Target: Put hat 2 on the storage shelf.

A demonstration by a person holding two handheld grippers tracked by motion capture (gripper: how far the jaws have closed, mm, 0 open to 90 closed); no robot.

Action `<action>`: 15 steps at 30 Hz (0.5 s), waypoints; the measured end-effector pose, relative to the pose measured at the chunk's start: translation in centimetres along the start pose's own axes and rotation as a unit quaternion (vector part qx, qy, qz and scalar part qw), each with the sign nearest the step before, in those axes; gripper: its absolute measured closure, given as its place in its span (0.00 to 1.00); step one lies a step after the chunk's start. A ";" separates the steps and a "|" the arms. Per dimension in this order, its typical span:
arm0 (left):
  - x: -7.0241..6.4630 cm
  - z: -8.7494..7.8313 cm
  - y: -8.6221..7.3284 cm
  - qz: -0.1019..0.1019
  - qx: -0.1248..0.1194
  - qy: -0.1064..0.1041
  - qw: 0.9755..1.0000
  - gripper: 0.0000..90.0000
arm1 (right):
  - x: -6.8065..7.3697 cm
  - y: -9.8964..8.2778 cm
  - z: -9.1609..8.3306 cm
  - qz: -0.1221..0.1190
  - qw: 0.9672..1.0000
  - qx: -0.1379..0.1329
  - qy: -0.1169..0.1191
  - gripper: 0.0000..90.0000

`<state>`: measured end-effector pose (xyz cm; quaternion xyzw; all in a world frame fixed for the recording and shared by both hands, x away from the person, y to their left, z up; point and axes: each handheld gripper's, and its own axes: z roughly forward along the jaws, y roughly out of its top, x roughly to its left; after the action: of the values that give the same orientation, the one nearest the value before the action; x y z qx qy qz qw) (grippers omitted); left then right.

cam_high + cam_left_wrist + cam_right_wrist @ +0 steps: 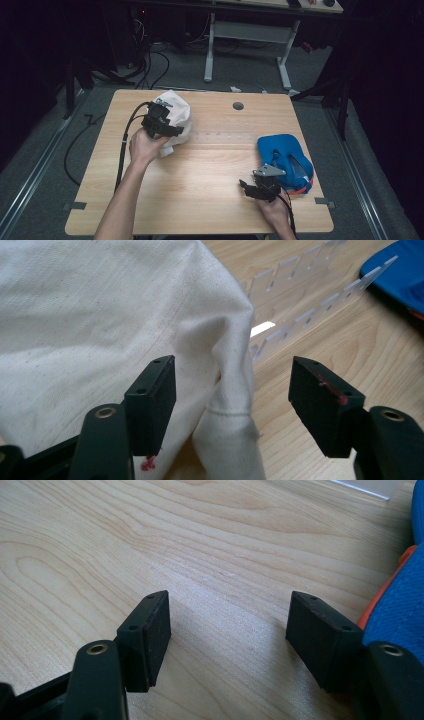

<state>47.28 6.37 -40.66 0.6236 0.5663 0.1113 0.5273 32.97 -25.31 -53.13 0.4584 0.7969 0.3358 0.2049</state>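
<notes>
Bench (200, 200), contents: cloth bag (175, 120) on the far left part of the top; left gripper (159, 125) at the bag's near side, a fold of the bag (230, 390) lying between its parted jaws. Slotted strips (305, 315) flat on the bench beyond the bag, running toward the cap. Cap (285, 157) on the right part, near the right edge. Right gripper (262, 185) just left of and nearer than the cap, bare bench between its jaws. Round hole (238, 106) at the far middle.
</notes>
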 end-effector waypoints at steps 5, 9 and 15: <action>0.5 -1.9 -0.9 -0.014 -0.030 -0.011 0.999 0.39 | 0.0 0.0 0.0 0.000 1.000 0.000 0.001 0.38; 0.9 -3.6 -2.0 -0.021 -0.049 -0.018 0.998 0.38 | 0.0 0.0 0.0 0.000 1.000 0.000 0.002 0.39; 1.6 -5.3 -4.4 -0.024 -0.061 -0.020 0.998 0.37 | 0.0 0.0 0.0 0.000 1.000 0.000 0.002 0.39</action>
<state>41.29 9.63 -42.65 0.5788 0.5625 0.1208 0.5780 32.98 -25.33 -53.12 0.4580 0.7972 0.3364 0.2036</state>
